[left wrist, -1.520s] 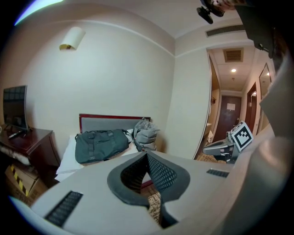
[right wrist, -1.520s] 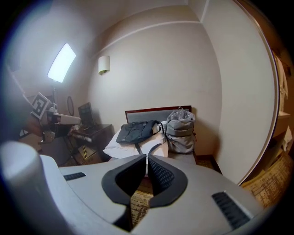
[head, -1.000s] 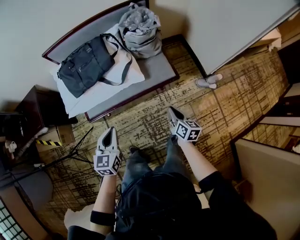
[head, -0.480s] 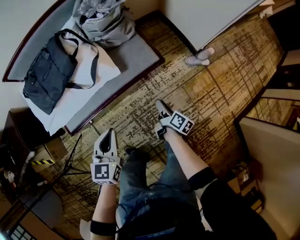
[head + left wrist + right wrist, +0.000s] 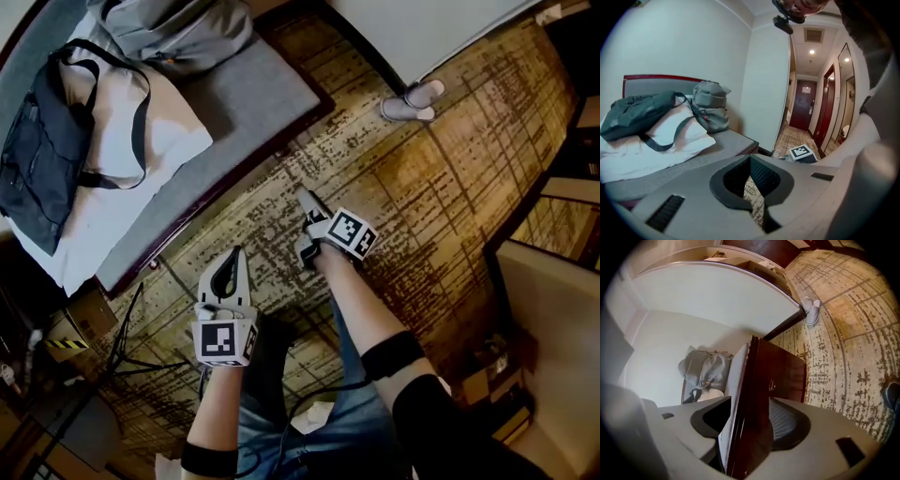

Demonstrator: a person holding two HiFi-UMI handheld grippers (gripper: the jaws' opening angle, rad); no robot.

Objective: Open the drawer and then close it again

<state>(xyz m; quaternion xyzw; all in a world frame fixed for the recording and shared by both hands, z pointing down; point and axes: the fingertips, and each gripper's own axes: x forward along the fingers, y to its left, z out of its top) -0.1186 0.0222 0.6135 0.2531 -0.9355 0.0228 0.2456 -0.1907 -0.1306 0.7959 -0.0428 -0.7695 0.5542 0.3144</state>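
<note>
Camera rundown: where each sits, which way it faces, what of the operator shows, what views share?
Head view: on the person's head, steeply down at patterned brown carpet and grey-padded wooden bench; shows forearms, jeans, left gripper, right gripper.
Left gripper view: on that gripper, along shut empty jaws toward bench and hallway; dark clothing upper right.
Right gripper view: rolled sideways; jaws have just been opening, nothing between; faces bench's dark wood front.
Shared: grey backpack in all three; white slippers in head and right gripper views.
</note>
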